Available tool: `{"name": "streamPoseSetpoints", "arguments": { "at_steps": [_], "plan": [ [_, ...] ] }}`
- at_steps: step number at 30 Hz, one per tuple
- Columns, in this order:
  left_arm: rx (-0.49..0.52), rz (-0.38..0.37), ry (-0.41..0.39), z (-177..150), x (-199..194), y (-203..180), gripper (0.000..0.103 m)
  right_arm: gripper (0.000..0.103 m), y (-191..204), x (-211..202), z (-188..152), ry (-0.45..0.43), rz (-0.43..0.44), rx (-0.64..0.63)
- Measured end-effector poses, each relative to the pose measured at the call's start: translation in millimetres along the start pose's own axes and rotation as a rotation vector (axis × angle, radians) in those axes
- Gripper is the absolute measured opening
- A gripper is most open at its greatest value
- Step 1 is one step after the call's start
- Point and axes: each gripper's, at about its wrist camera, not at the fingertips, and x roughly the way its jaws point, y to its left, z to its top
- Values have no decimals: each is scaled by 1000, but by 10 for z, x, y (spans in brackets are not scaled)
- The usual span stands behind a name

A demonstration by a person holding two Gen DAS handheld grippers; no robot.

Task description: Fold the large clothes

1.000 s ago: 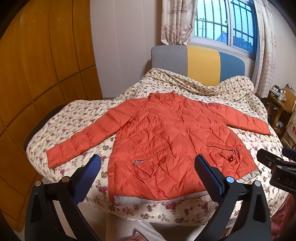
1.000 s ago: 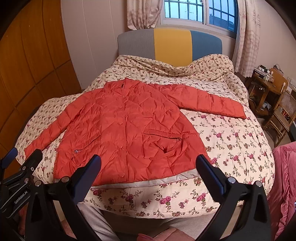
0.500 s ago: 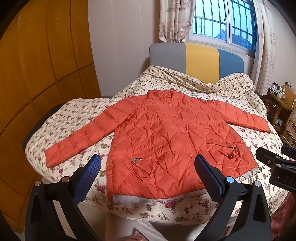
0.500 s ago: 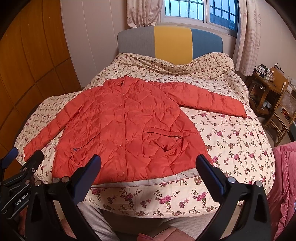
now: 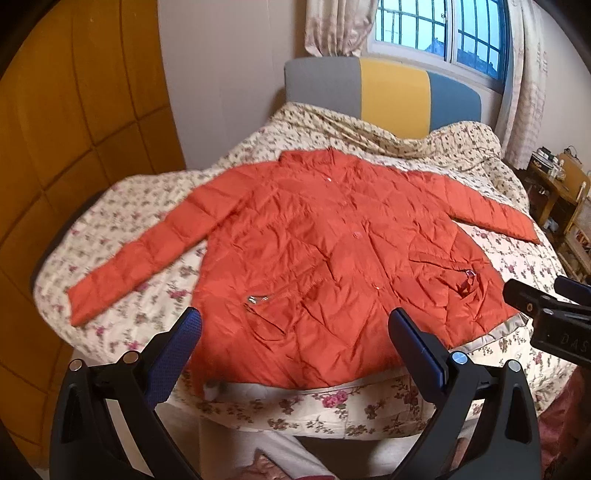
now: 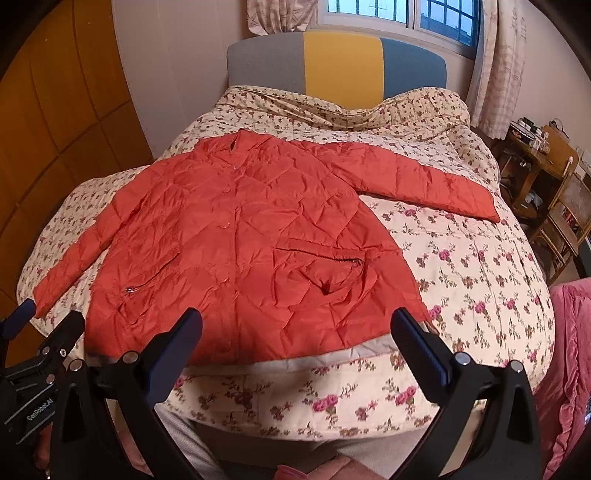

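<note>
An orange quilted jacket (image 5: 325, 254) (image 6: 236, 236) lies flat, front up, on a floral bedspread (image 5: 369, 402) (image 6: 480, 266), both sleeves spread out, its grey hem at the bed's near edge. My left gripper (image 5: 294, 328) hovers open over the hem, nothing between its blue-padded fingers. In the right wrist view my right gripper (image 6: 296, 326) also stands open above the hem, empty. Each gripper shows at the other view's edge: the right gripper (image 5: 550, 317) at the right, the left gripper (image 6: 33, 354) at the lower left.
A grey, yellow and blue headboard (image 5: 384, 92) stands under a barred window (image 5: 439, 33). Orange wardrobe panels (image 5: 74, 110) line the left. A wooden table and chair (image 6: 554, 184) sit at the right. Pink cloth (image 6: 569, 369) lies beside the bed at the right.
Both grippers have moved forward towards the bed, so the jacket looms larger and lower in each view. Both stay open and empty.
</note>
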Motion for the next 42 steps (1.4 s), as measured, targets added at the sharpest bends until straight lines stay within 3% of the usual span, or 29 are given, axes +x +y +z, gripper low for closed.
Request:
{"name": "streamPoseSetpoints", "arguments": {
  "at_steps": [5,12,16,23,25,31,34,36,42],
  "plan": [
    [-88,-126,18,-1,296,158,100,101,-44,295,87,-68,85,-40],
    [-74,10,119,197,963,238,100,101,2,987,352,22,141,-118],
    [-68,14,131,458,1296,291,100,101,-13,1317,601,33,105,-124],
    [-53,76,135,1047,1977,265,100,101,-78,1921,1266,5,141,-90],
    [-68,65,136,1165,2160,253,100,94,-65,2116,1455,6,156,-88],
    [-56,160,125,1508,2835,228,100,80,120,2765,1936,7,151,-135],
    [-72,184,131,1602,3138,319,100,78,171,3081,2134,23,116,-149],
    [-74,198,131,1615,3293,393,100,76,72,3185,2206,23,84,-103],
    [-95,161,102,1385,3438,534,100,77,-1017,3273,2119,42,-5,262]
  ]
}}
